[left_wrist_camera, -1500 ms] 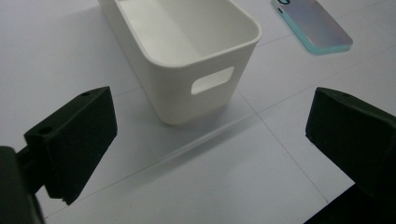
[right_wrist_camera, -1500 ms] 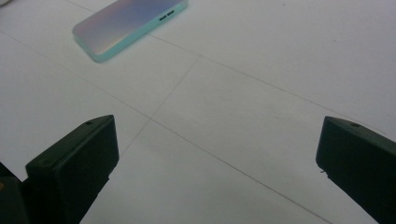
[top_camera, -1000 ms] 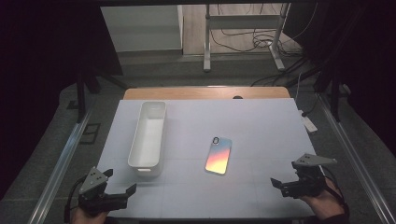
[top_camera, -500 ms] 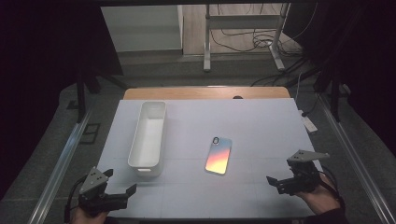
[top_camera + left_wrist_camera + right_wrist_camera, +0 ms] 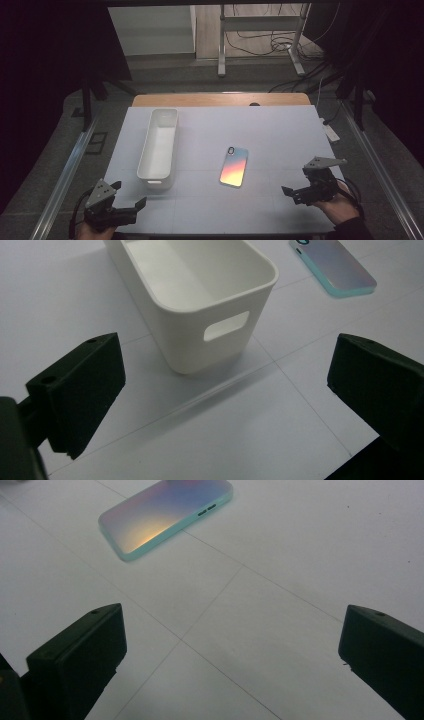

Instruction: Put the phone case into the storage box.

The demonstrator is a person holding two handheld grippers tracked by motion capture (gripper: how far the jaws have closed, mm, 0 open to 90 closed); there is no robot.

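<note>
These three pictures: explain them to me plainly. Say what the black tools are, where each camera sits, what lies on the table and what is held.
A person sits at a white table with a hand-held gripper in each hand; there is no robot arm. The high view looks down from above: left gripper, right gripper. The other two pictures come from cameras riding on each gripper, looking along its black fingers. On the table lie a white bin, which looks empty, and a phone with a rainbow-tinted back. Both grippers are open and hold nothing.
</note>
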